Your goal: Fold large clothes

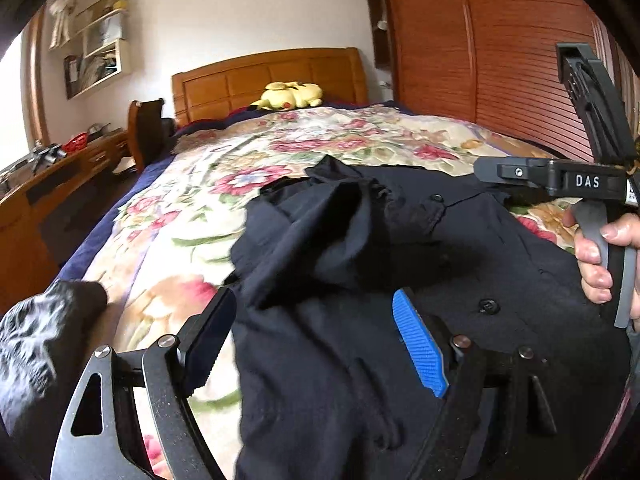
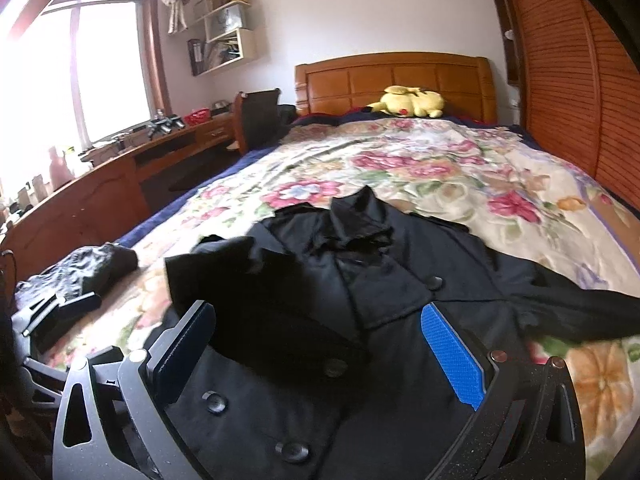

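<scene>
A large black buttoned coat [image 2: 360,304] lies spread on the floral bedspread [image 2: 420,168], collar toward the headboard. Its left sleeve is folded over the chest [image 2: 256,300]; the right sleeve [image 2: 580,312] stretches out to the right. My right gripper [image 2: 320,344] is open, its fingers wide apart just above the coat front. My left gripper [image 1: 316,340] is open over the coat [image 1: 360,260] near its left edge, with fabric between the spread fingers. The right gripper's body [image 1: 560,180] and the hand holding it show at the right of the left wrist view.
A second dark garment [image 2: 88,268] lies bunched at the bed's left edge, also in the left wrist view [image 1: 44,332]. A yellow plush toy [image 2: 412,102] sits by the wooden headboard [image 2: 392,76]. A desk [image 2: 132,160] stands left, a slatted wardrobe [image 2: 568,80] right.
</scene>
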Demonstrator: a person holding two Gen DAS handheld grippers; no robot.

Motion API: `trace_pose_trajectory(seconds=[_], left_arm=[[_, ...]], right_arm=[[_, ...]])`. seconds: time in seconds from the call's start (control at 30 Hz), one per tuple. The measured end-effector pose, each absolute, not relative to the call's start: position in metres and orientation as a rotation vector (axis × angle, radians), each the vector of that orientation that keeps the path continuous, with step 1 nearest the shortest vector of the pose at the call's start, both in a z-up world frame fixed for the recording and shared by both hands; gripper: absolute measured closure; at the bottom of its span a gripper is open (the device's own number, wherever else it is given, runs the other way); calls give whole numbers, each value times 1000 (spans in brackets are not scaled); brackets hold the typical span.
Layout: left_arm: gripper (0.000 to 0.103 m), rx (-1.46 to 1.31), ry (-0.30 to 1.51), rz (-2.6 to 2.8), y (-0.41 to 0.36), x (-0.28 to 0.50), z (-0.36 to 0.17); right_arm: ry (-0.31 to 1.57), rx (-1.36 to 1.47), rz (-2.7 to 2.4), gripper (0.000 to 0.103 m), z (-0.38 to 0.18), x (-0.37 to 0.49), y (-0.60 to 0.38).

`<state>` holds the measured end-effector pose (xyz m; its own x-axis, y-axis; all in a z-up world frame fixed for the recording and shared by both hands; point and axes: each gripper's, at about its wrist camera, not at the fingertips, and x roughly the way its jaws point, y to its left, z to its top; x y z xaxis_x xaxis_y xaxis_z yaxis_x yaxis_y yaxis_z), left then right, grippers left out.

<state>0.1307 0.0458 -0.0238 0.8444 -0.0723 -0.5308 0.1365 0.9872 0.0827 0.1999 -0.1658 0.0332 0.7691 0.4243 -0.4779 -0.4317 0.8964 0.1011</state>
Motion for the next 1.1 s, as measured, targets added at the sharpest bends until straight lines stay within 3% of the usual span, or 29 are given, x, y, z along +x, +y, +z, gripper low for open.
trace_pose_trajectory(seconds=[0.23,0.37,0.43,0.5,0.63,0.73,0.8,1.1], left_arm=[[22,64,546,-82,71,130,-28],[22,56,558,-66,82,130,-35],[22,50,566,-63,86,130,-38],[22,40,570,-61,90,130,-39],[22,17,570,-57,95,128,-39],[22,14,572,-56,96,129,-40],[22,20,575,-60,95,129,-41],[22,32,556,-61,90,123,-38]], right_arm=[[501,-85,491,3,31,205,-142],[480,-149,532,10,34,207,-118],[469,-175,573,19,34,206,-109],[466,-194,593,35,32,206,-102],[491,-219,628,44,22,212,-94],[530,-222,649,59,11,226,-91],[559,-221,650,98,2,235,-93],[501,-168,569,101,15,232,-128]])
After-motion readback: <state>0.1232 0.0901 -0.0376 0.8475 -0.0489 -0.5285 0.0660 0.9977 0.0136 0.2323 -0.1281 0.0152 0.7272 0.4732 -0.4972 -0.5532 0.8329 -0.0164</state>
